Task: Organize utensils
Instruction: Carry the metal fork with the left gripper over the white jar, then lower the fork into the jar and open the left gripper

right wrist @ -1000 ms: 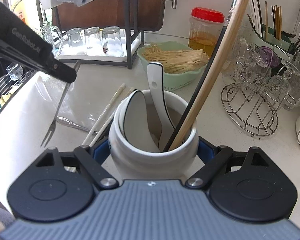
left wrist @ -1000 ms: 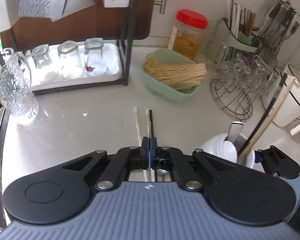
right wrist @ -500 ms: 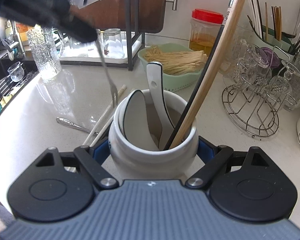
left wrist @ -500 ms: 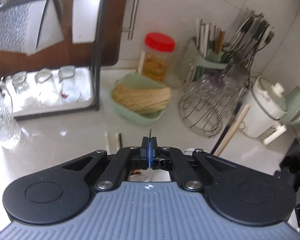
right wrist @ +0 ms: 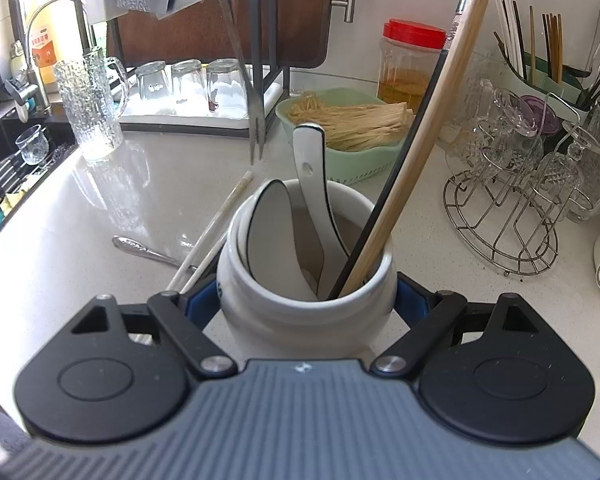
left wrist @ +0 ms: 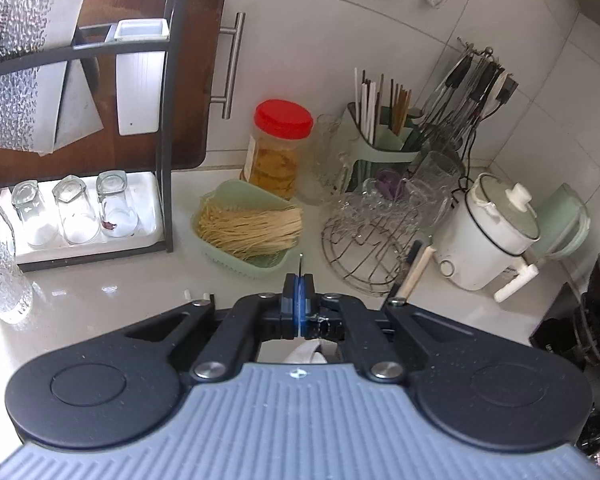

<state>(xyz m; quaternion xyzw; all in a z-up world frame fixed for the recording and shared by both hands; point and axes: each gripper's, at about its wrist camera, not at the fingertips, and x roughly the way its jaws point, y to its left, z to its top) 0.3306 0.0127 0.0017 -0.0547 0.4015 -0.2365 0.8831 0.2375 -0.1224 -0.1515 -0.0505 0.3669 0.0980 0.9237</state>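
The left gripper [left wrist: 299,300] has its jaws pressed together on a thin metal fork [right wrist: 244,68]. In the right wrist view the fork hangs nearly upright — long axis vertical, leaning slightly, tines down — in the air above the counter [right wrist: 100,216], left of and behind the white ceramic jar [right wrist: 300,312]. In the left wrist view only a short sliver of its handle pokes out past the pads.

The right gripper [right wrist: 306,304] clasps the jar at its sides, jaws partly spread around the body. The jar stands upright on the counter and holds two white ceramic spoons [right wrist: 312,184], handles up, and a wooden stick [right wrist: 424,136] with a black one alongside, both leaning up to the right.

On the counter left of the jar lie two white chopsticks [right wrist: 216,228], pointing diagonally away, and what looks like a metal spoon handle [right wrist: 140,249] — partly hidden.
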